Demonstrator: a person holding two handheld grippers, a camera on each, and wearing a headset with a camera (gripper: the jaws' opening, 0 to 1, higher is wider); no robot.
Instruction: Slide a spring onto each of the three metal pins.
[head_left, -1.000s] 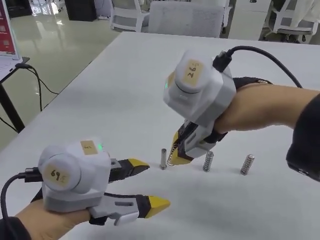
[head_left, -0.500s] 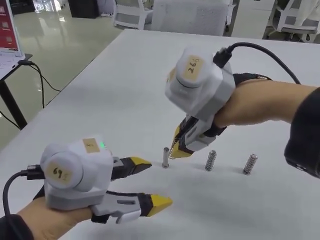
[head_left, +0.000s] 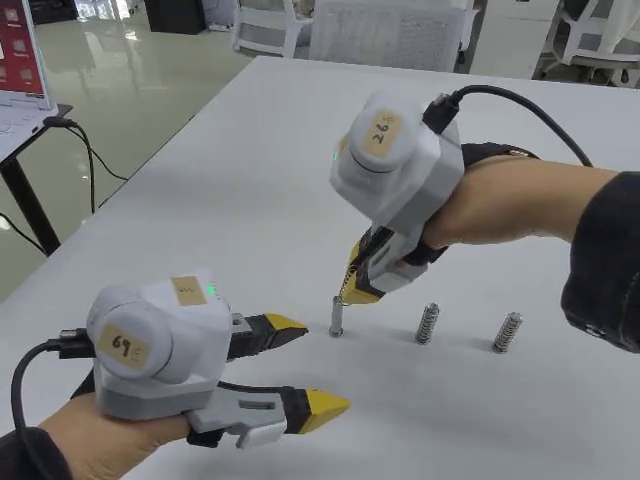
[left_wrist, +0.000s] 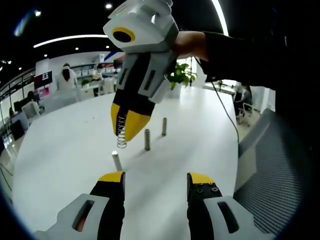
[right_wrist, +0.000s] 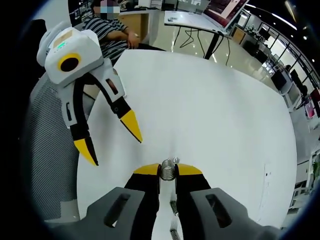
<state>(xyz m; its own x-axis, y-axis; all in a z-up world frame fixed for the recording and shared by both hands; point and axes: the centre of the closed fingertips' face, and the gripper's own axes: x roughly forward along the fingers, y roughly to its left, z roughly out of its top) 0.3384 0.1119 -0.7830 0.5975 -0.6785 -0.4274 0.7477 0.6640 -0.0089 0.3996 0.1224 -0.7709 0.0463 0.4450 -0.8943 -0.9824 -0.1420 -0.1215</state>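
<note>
Your right hand-held gripper (head_left: 358, 290) is clamped on a spring (right_wrist: 169, 170) that hangs just above the bare pin (head_left: 337, 315) on the tabletop (head_left: 230, 200). The middle pin (head_left: 428, 323) and end pin (head_left: 508, 332) already wear springs. Your left hand-held gripper (head_left: 315, 365) hovers nearby, spread wide and empty.

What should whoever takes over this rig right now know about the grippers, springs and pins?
Right gripper: shut on a small coiled metal spring, held close above the bare upright metal pin on the white table.
Left gripper: open, empty, hovering near that pin.
Done: the middle pin and the end pin beside it each carry a spring.
Left: lower the held spring over the bare pin, then release.
</note>
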